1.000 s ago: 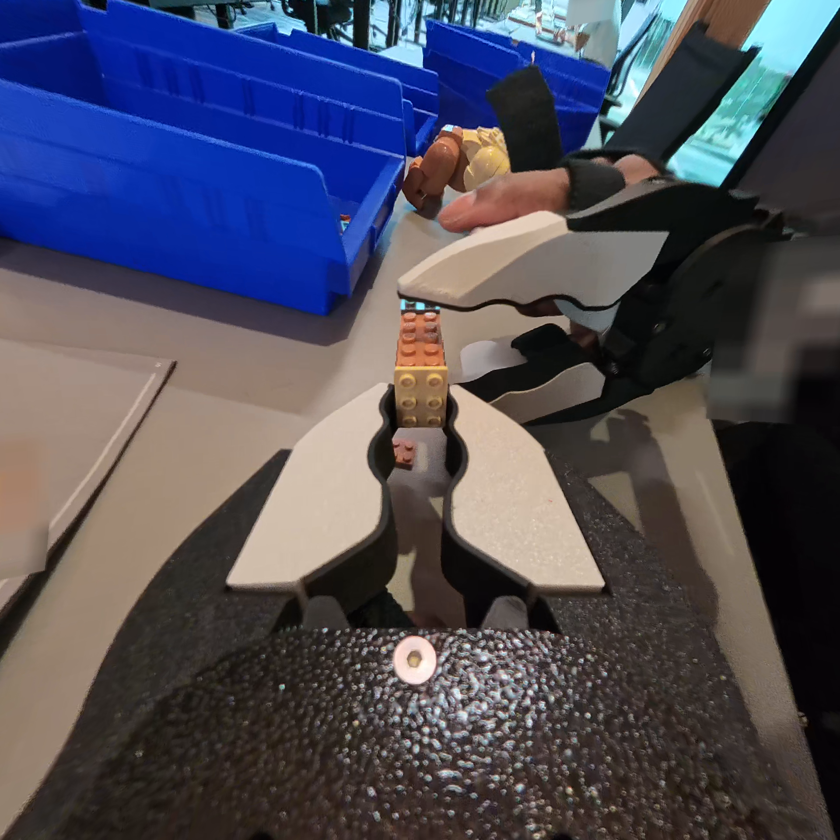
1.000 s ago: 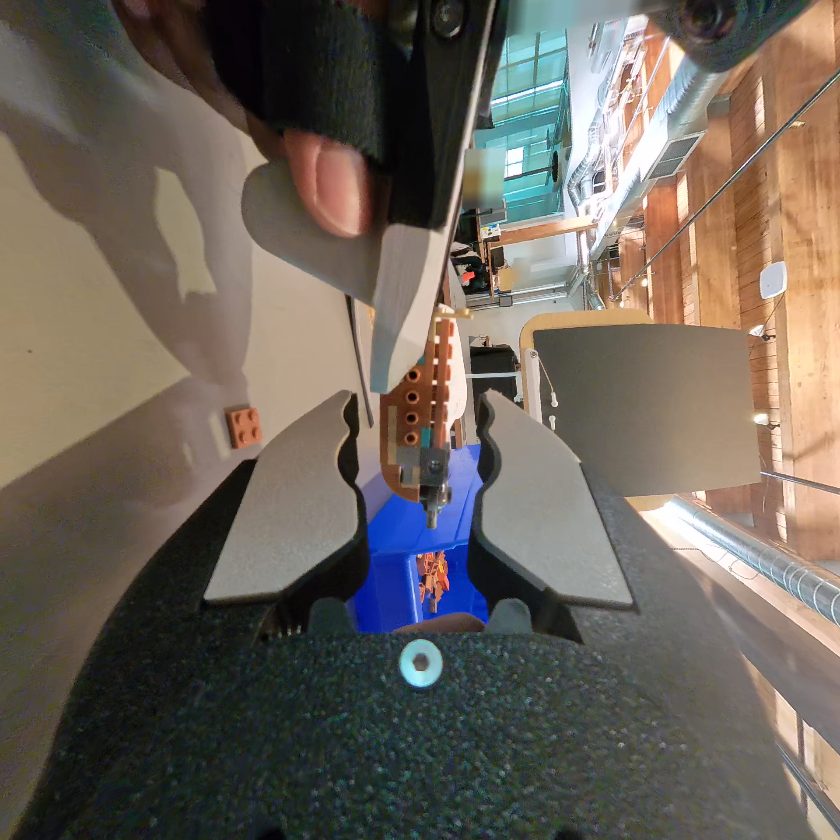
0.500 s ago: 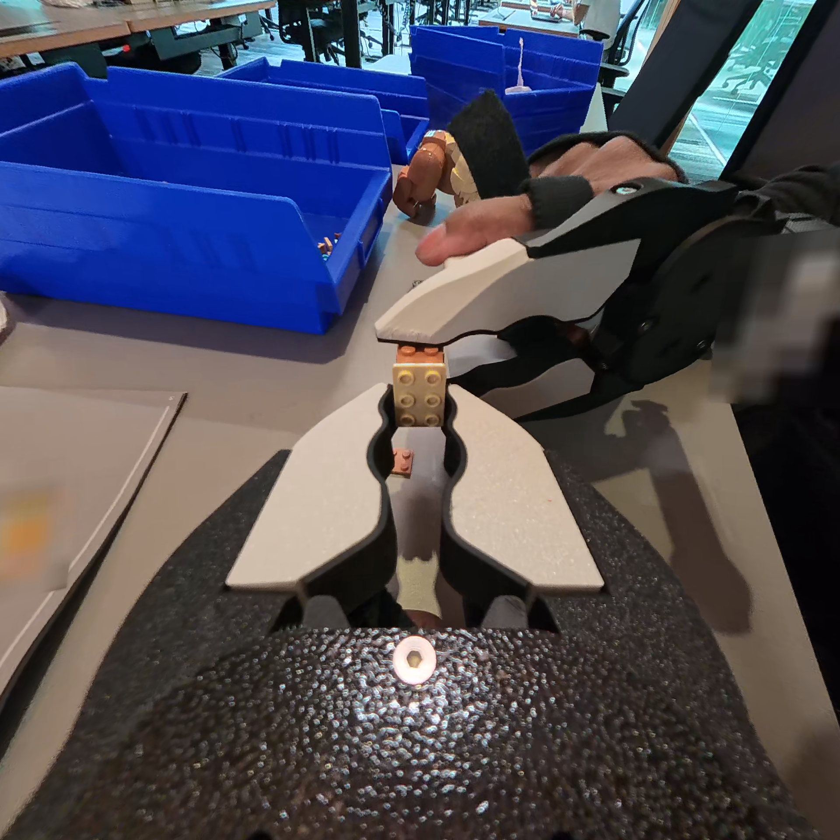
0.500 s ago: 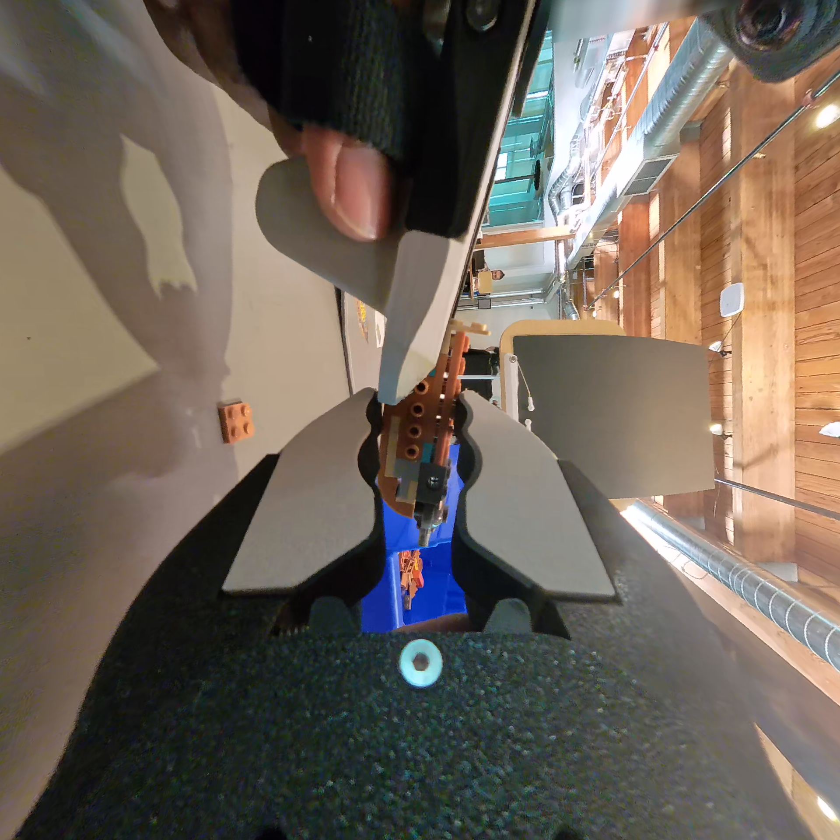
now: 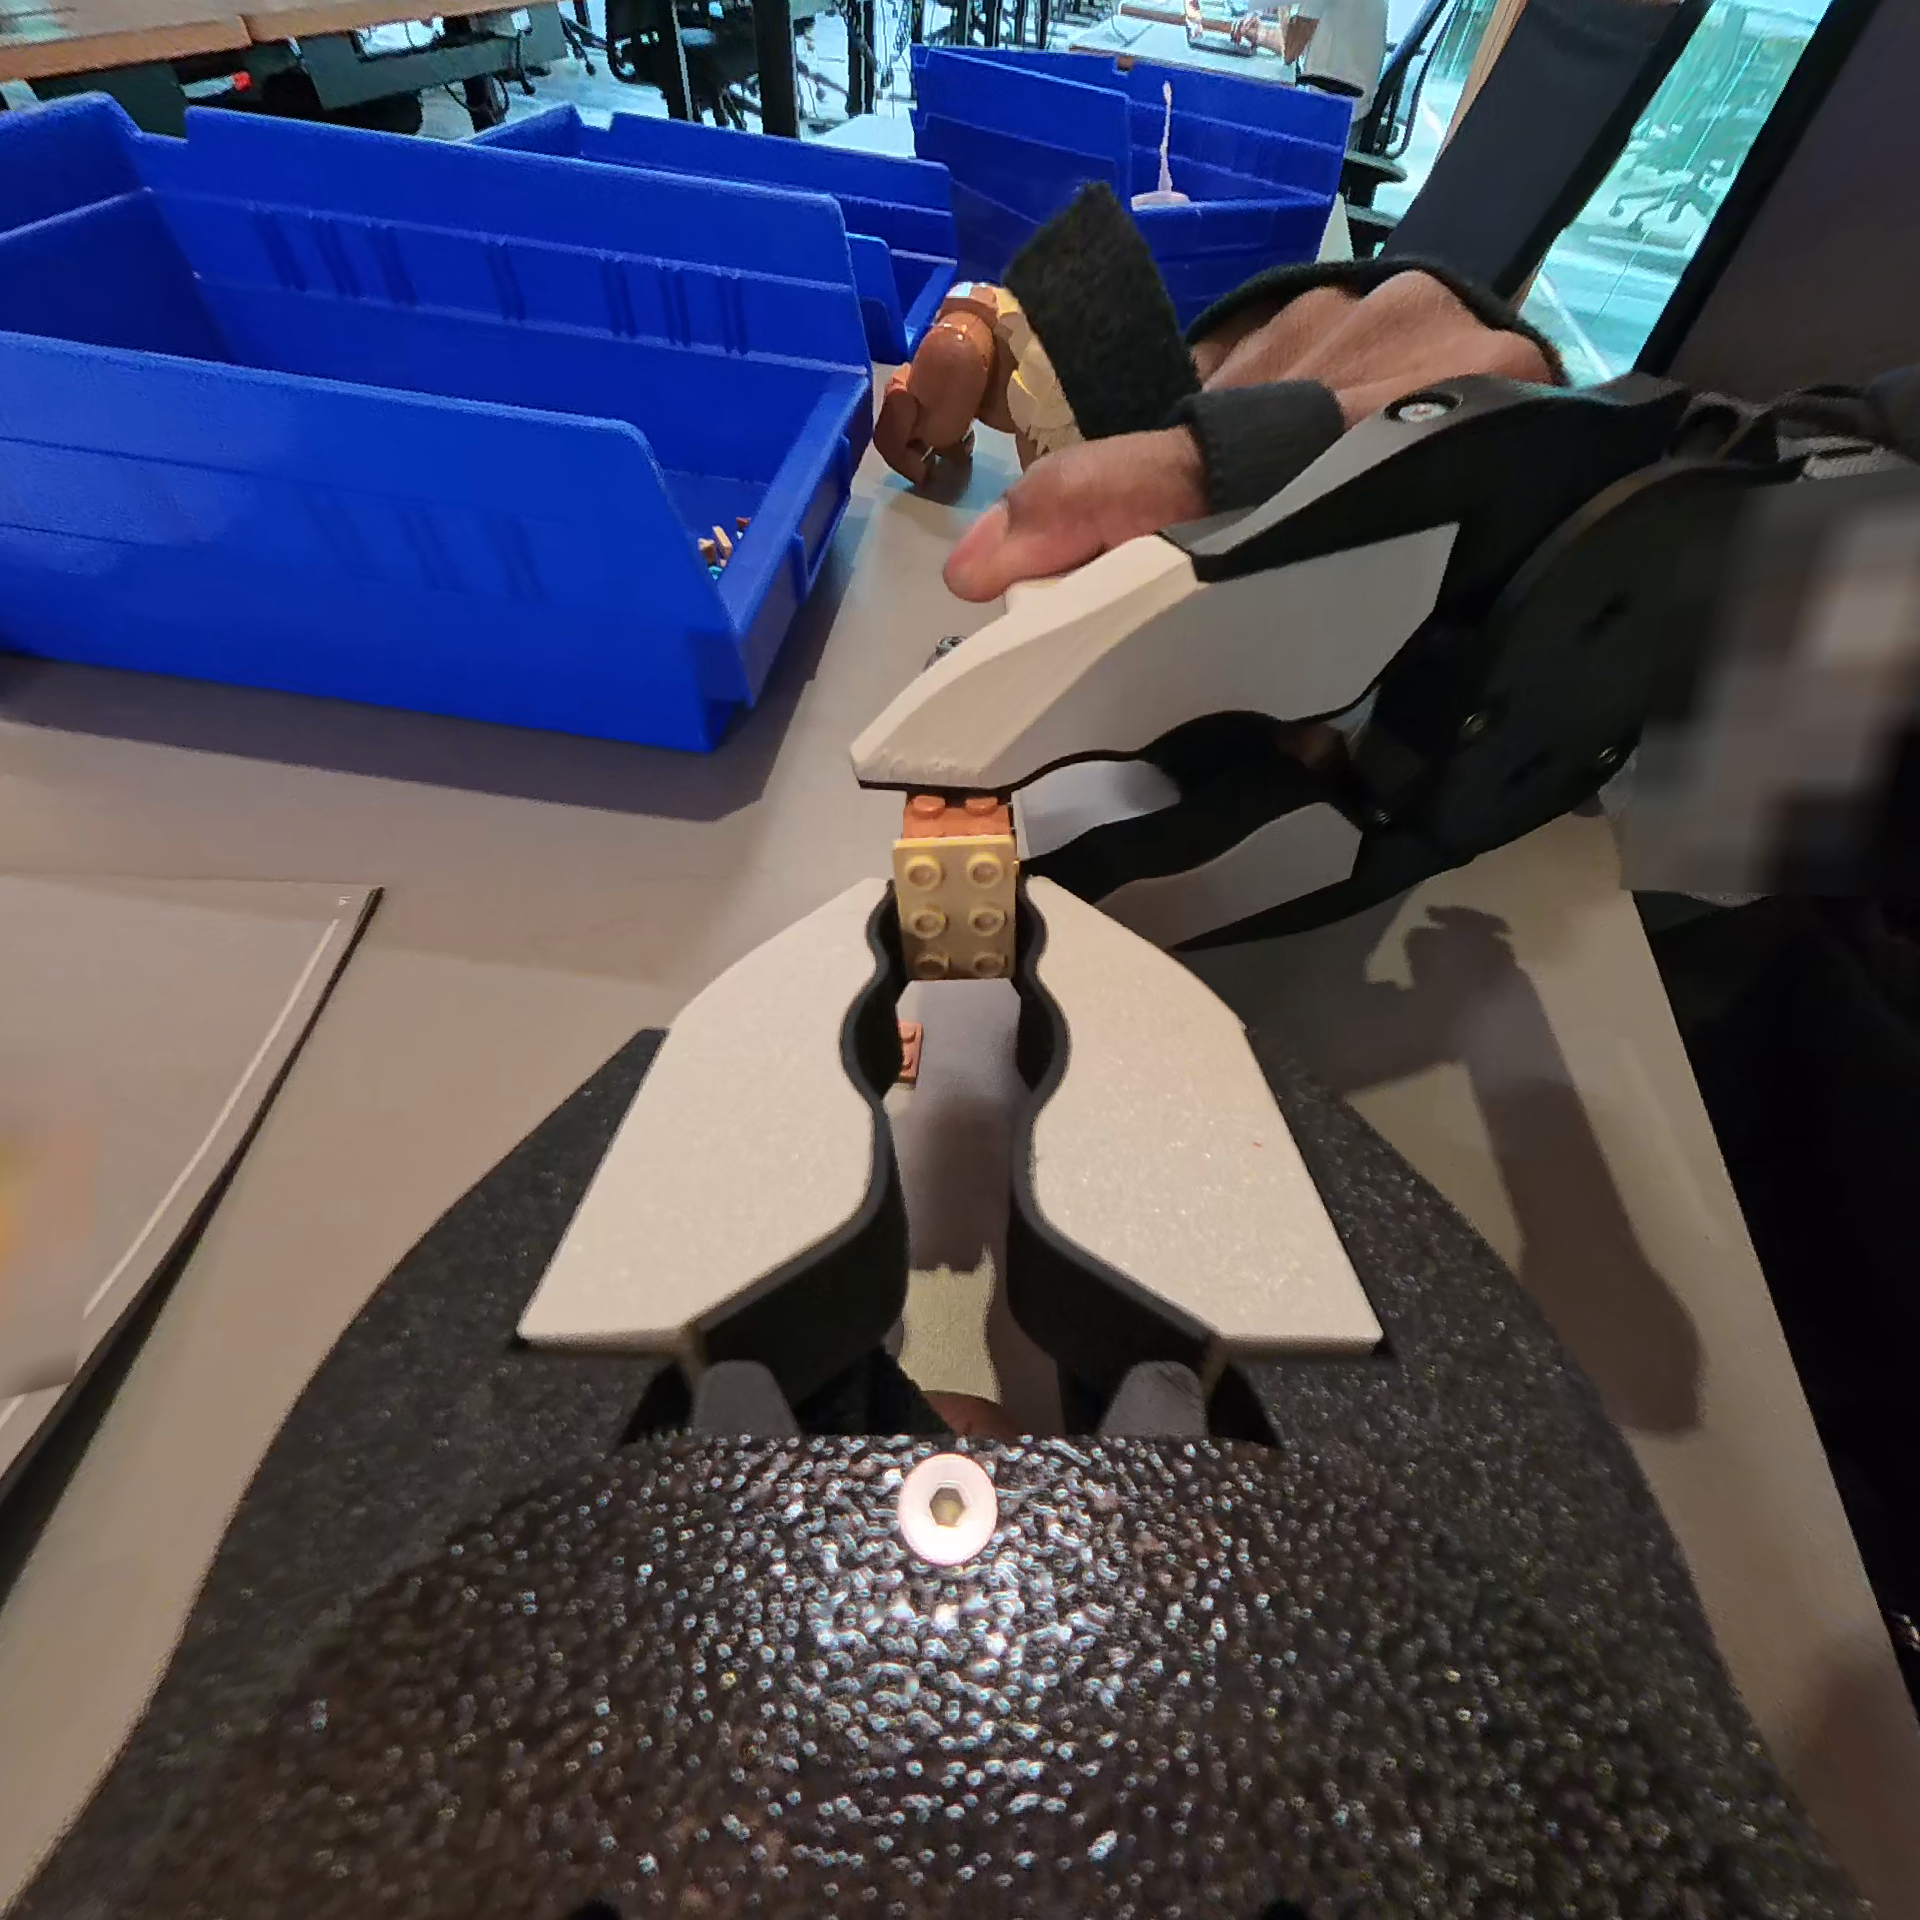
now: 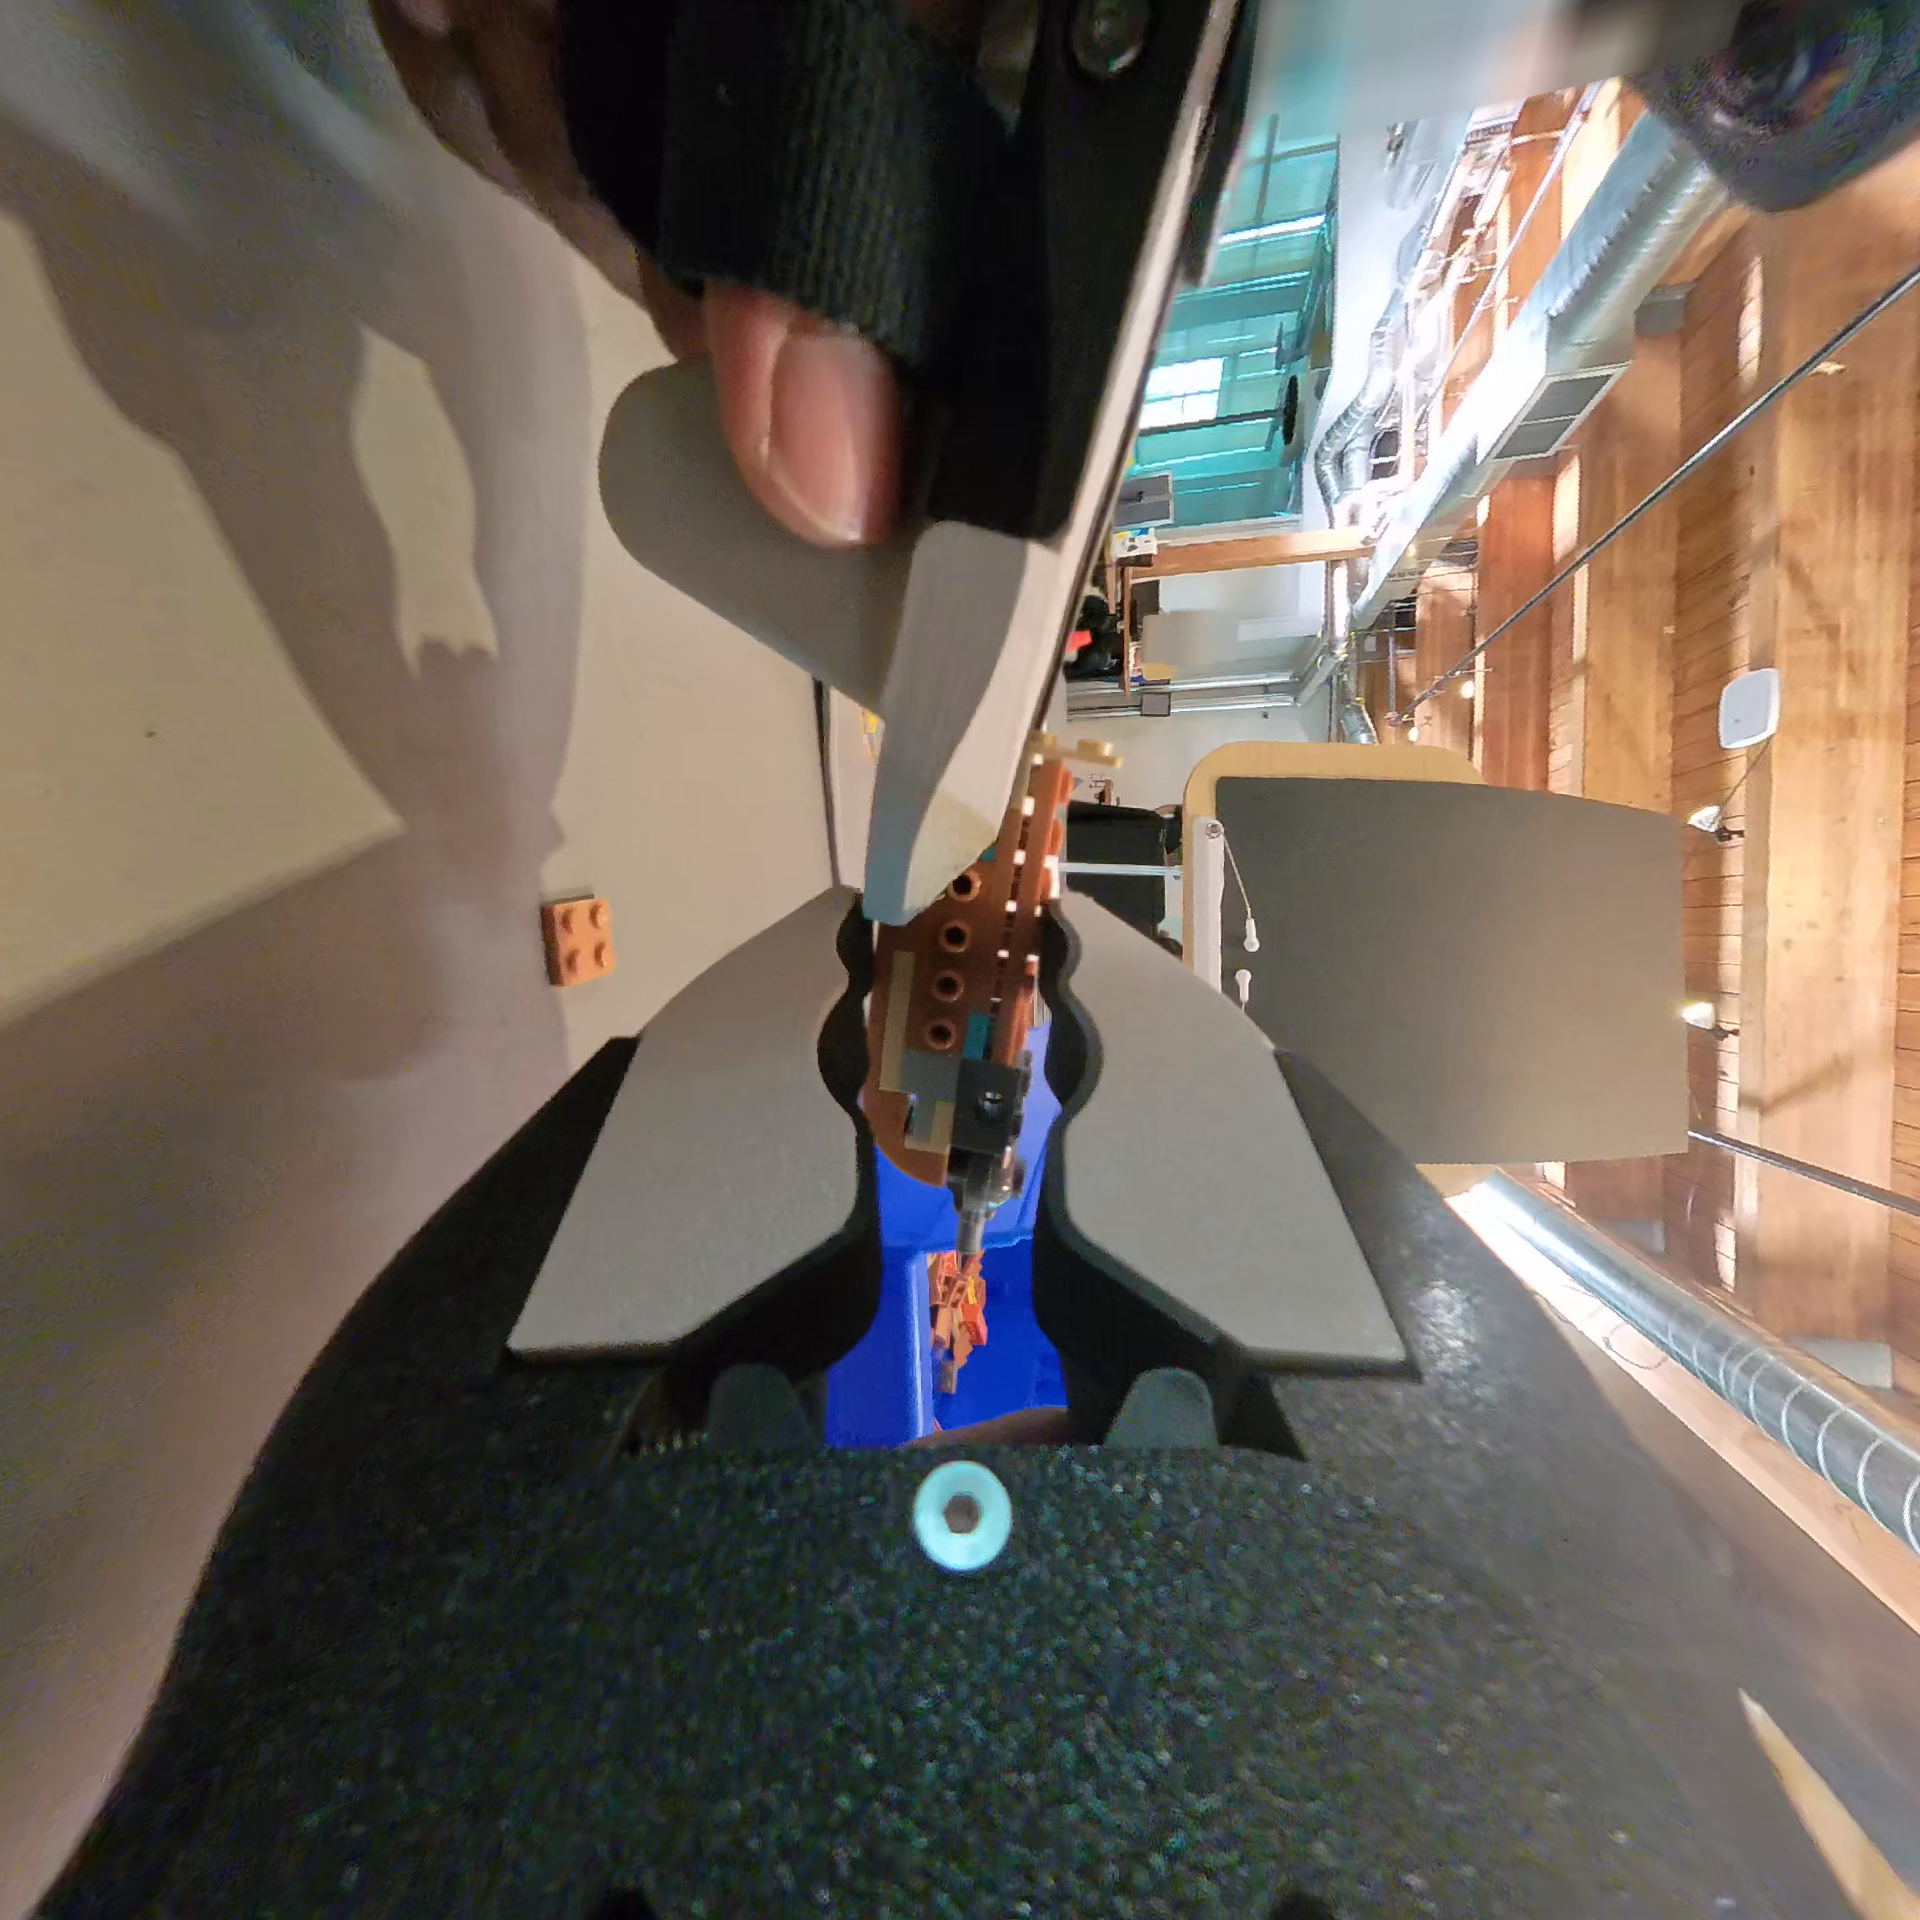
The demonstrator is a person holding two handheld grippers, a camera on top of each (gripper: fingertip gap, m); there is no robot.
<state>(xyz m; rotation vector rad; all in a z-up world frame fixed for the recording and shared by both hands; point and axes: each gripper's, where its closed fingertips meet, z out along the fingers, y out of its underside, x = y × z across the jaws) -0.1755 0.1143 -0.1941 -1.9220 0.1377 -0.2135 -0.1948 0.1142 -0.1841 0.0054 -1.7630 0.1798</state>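
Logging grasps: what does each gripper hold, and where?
Both grip one brown-and-tan toy brick assembly: left gripper pinches its tan studded end; right gripper clamps the brown far end.

An open-plan workshop or lab inside a converted industrial building. Blue plastic parts bins (image 5: 436, 488) stand in rows on a grey worktable (image 5: 582, 831), with desks and office chairs (image 5: 665, 52) behind. The right wrist view (turned sideways) shows a timber ceiling (image 6: 1662, 520), exposed metal ducting (image 6: 1538, 343) and tall windows (image 6: 1226, 395).
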